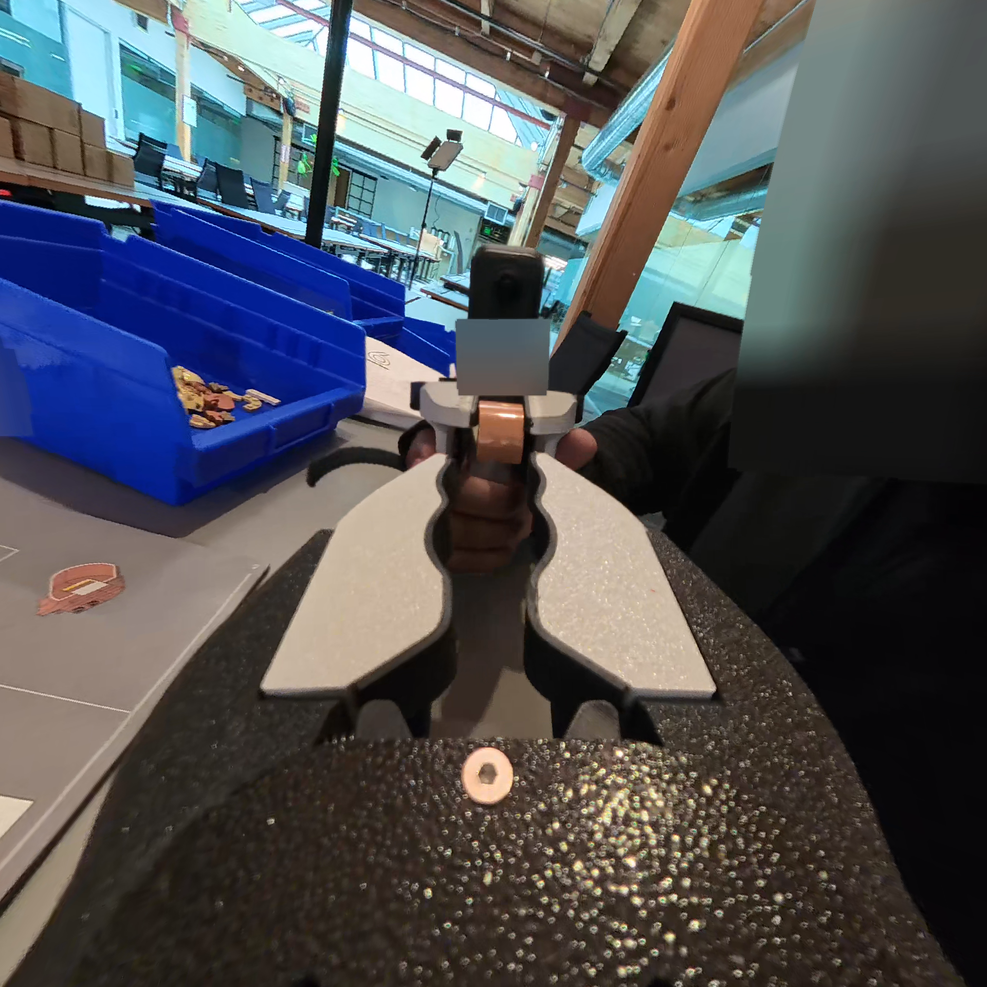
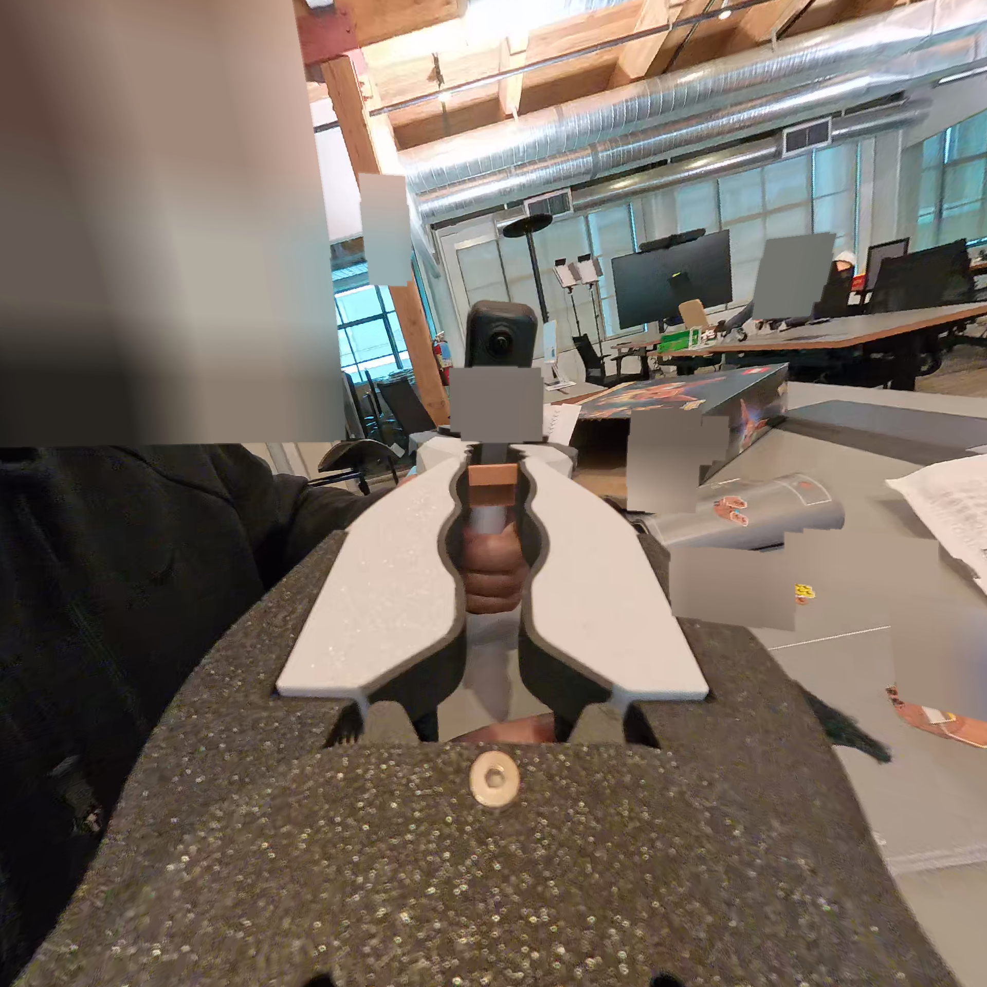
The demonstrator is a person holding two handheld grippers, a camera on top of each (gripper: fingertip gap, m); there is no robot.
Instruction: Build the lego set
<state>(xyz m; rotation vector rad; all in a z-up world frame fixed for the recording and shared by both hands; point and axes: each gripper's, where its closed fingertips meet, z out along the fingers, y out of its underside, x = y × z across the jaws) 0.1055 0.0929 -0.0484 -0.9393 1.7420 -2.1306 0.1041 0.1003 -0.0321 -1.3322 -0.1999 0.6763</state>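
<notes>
My two grippers face each other, tip to tip, above a grey table. In the right wrist view, my right gripper (image 2: 492, 470) is shut on a small brown curved piece (image 2: 492, 483), with both pads against its sides. The left wrist view shows the same piece (image 1: 499, 432) clamped between the right gripper's grey fingers (image 1: 448, 411). My left gripper (image 1: 490, 464) stands just short of the piece with its fingers wider than it and not pressing, so it is open. It also shows beyond the piece in the right wrist view (image 2: 491, 451). A hand (image 2: 491, 577) holds its handle.
Blue bins (image 1: 213, 342) stand to the left, one holding several small brown and gold pieces (image 1: 213, 398). A brown assembly (image 1: 83, 587) lies on the grey mat. A printed box (image 2: 694, 400), a booklet (image 2: 950, 507) and another brown part (image 2: 940, 721) lie to the right. A dark sleeve (image 2: 133, 561) is close by. Left and right tips are no more than a few centimetres apart.
</notes>
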